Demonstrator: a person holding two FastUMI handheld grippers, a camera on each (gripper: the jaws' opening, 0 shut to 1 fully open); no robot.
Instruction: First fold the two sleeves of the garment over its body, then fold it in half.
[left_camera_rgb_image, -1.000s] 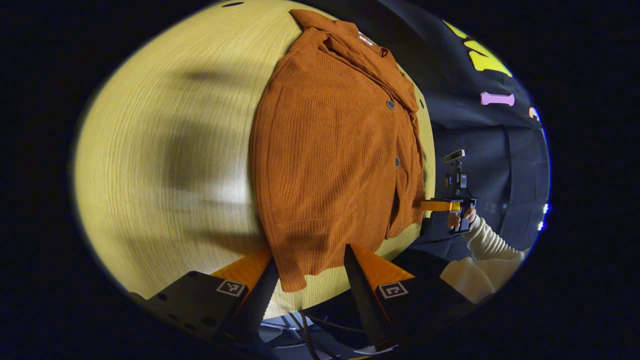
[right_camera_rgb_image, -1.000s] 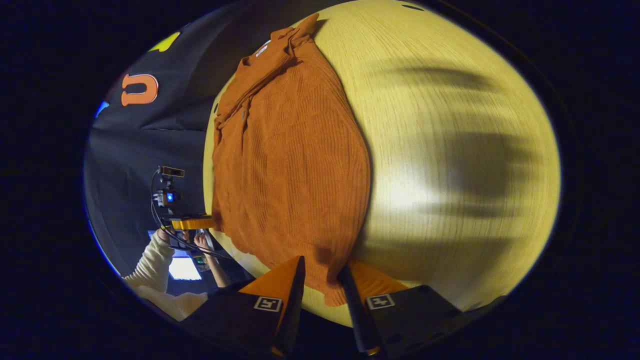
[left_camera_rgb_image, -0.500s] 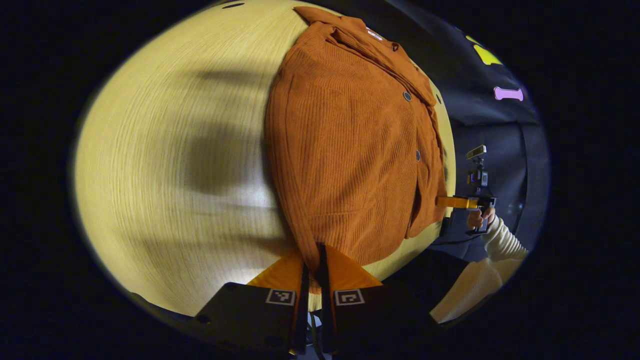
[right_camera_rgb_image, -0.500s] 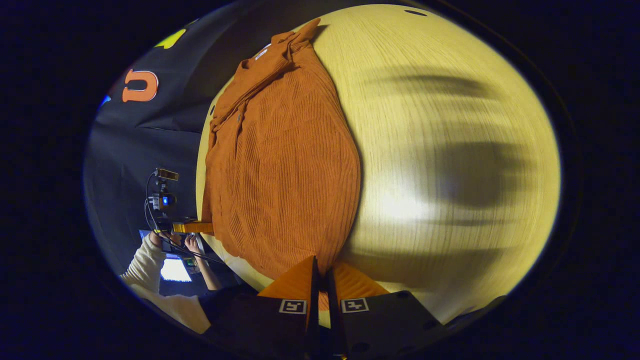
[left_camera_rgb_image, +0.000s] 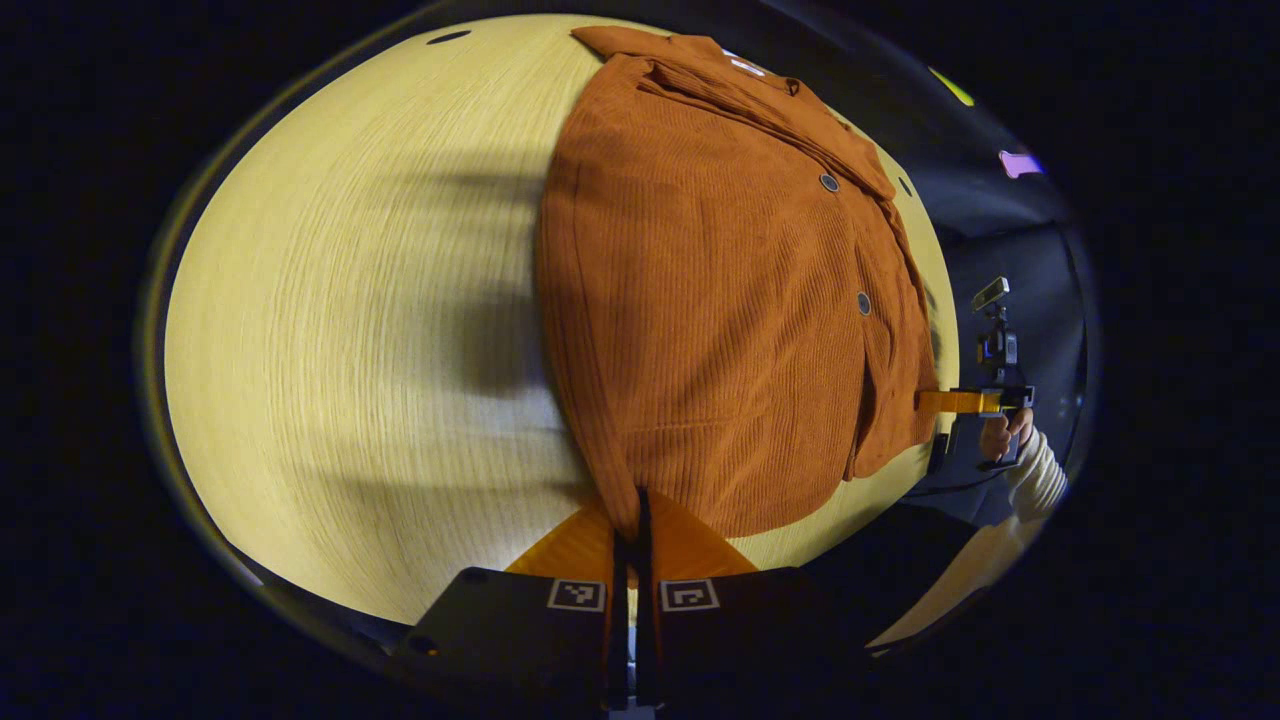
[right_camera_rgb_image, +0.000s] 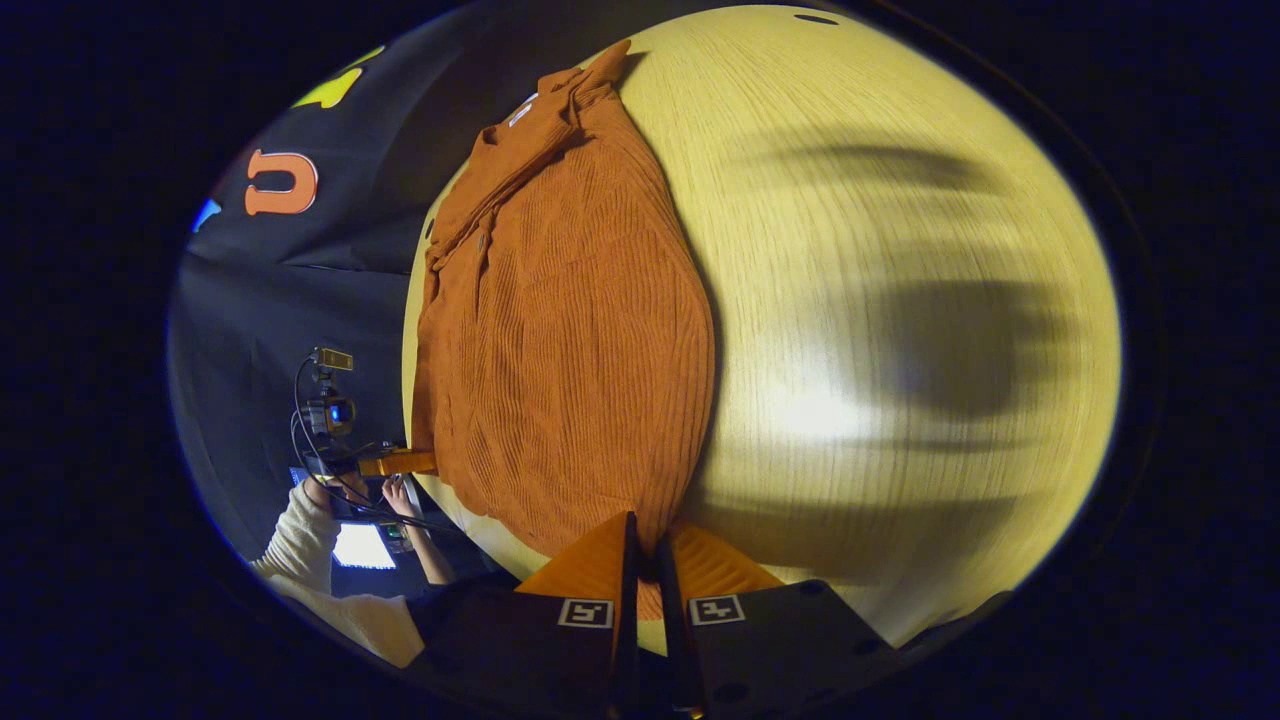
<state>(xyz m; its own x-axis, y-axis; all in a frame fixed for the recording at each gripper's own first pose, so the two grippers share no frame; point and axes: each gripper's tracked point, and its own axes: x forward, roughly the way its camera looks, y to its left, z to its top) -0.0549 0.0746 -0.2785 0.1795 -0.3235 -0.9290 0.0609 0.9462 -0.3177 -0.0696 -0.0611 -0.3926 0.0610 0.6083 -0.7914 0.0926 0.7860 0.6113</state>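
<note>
An orange ribbed cardigan (left_camera_rgb_image: 720, 300) with dark buttons lies flat on the yellow wooden table (left_camera_rgb_image: 350, 330), collar at the far end. In the left gripper view my left gripper (left_camera_rgb_image: 630, 515) is shut on the garment's near left corner. Farther right, my right gripper (left_camera_rgb_image: 928, 402) meets the garment's other near corner, held by a hand. In the right gripper view the cardigan (right_camera_rgb_image: 570, 350) stretches away over the table (right_camera_rgb_image: 880, 300), and my right gripper (right_camera_rgb_image: 645, 540) is shut on its near corner. My left gripper (right_camera_rgb_image: 425, 462) touches the garment's opposite edge there.
A person's hand and cream ribbed sleeve (left_camera_rgb_image: 1035, 475) hold the far gripper beyond the table's edge. A lit screen (right_camera_rgb_image: 365, 545) glows low behind the other arm. Broad bare tabletop lies beside the garment in both views.
Both grippers went from open around the garment's near corners to shut on them. Since half a second ago they have barely shifted.
</note>
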